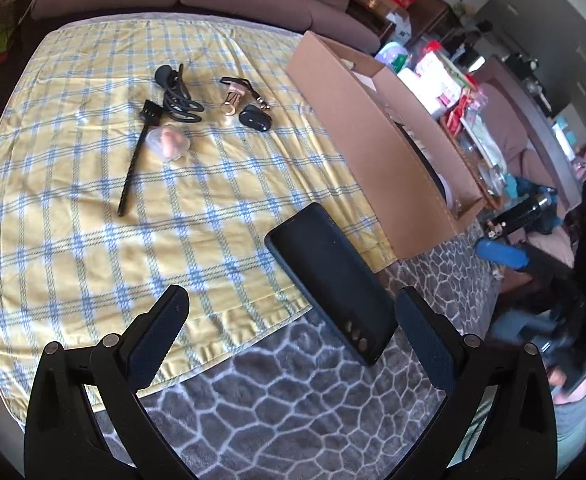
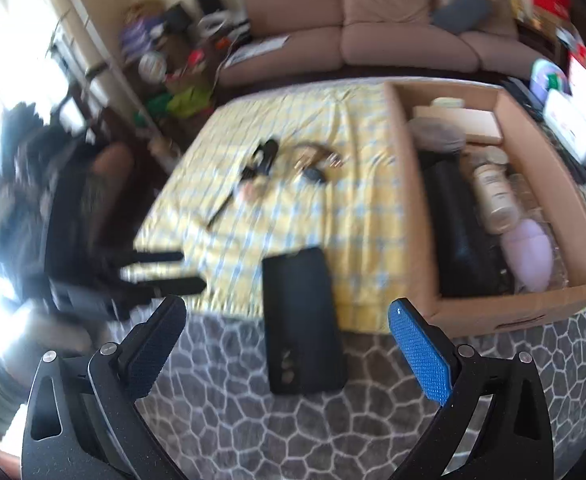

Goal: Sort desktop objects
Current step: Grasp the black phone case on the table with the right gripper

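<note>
**Phone lies between cloth and grey cover**

Left wrist view: the left tongs gape wide, empty, above a black phone straddling the yellow checked cloth edge, near the cardboard box.

Right wrist view: the right tongs spread wide, empty, over the phone.

This is a lived-in home sitting room. A brown cushioned sofa runs along the far wall. Just before the sofa stands a table under a yellow checked cloth and a grey pebble-patterned cover. Beside the sofa's ends, cluttered shelves hold household packets and boxes.
</note>
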Available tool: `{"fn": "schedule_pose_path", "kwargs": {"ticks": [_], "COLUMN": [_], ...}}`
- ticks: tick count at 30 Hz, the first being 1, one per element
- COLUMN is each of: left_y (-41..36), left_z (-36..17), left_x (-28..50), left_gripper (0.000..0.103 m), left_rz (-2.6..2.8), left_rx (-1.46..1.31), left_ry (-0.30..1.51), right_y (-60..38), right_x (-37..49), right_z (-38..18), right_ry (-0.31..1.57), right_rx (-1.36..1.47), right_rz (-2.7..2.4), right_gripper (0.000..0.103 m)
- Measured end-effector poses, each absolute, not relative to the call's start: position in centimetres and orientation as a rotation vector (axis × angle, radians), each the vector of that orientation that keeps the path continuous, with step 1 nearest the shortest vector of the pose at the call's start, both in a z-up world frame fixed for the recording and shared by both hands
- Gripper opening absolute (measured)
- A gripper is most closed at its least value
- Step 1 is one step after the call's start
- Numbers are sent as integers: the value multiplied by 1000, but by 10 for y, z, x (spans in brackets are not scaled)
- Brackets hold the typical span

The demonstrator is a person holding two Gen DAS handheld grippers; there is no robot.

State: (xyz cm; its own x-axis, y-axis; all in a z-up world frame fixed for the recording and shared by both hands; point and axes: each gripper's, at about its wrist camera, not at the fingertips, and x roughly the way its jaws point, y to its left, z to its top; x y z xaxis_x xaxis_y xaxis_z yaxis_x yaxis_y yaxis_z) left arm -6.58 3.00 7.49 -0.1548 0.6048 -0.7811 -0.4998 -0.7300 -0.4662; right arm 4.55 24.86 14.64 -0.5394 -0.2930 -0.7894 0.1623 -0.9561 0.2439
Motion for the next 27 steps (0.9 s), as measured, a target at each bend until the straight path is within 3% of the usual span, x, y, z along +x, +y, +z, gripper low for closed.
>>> {"fn": "schedule_pose_path", "kwargs": {"ticks": [10,27], "left_y": [15,0], "left_z": [61,36], "left_x": [-52,-57], "left_gripper": [103,103], "left_rz": [1969,1971], "left_rx": [-1376,-1412], "left_ry": [-101,-135], "right_y": [207,195], "right_x": [40,27], "right_z": [80,22], "right_ry": [38,244], "right_rx": [1485,1660], "right_rz": [-2549,-2539], "right_gripper": [103,103]}}
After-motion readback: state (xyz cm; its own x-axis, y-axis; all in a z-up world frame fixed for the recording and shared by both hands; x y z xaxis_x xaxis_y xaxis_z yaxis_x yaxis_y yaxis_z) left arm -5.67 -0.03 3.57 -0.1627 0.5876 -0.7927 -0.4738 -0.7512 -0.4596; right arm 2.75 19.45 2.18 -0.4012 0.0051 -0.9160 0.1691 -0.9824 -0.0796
